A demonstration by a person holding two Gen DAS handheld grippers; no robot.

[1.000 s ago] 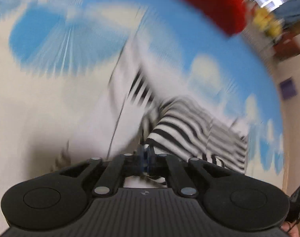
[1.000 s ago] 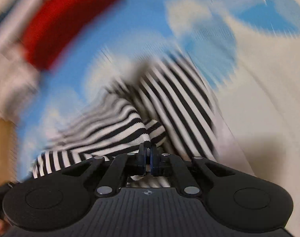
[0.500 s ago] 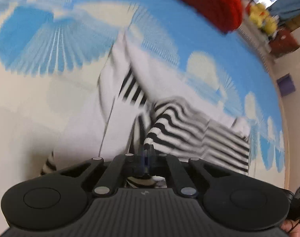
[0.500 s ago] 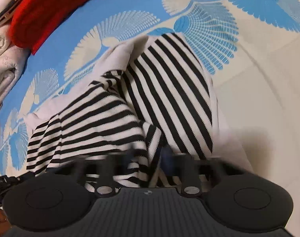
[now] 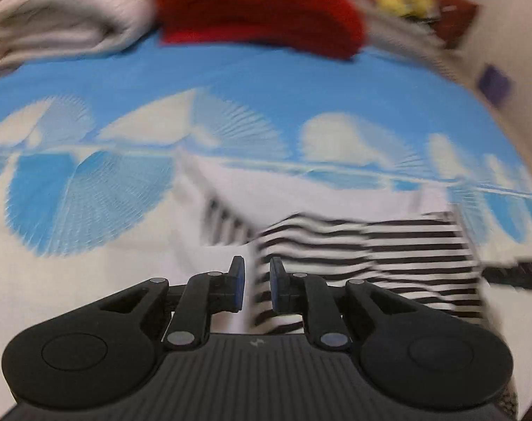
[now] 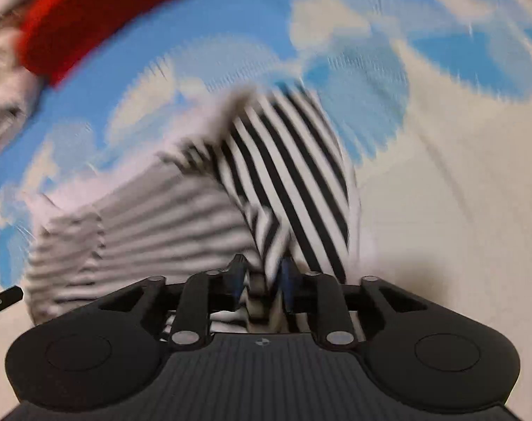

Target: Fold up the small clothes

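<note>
A black-and-white striped small garment lies partly folded on a blue and white patterned cloth. My left gripper hovers at its near left edge. Its jaws are opening, and the cloth shows through the narrow gap below, untouched by the pads. In the right wrist view the striped garment has one flap with slanted stripes folded over a blurred part. My right gripper is at its near edge. Its jaws are opening too, with a loose fold of striped cloth between the fingers. Both views are blurred.
A folded red knit and a cream pile sit at the far edge of the cloth. The red knit appears at upper left in the right wrist view. Clutter shows at far right. A dark bar pokes in at left.
Both grippers were shut on the striped cloth and now stand with their jaws apart. The left view has tilted up, bringing the red and cream piles into sight.
</note>
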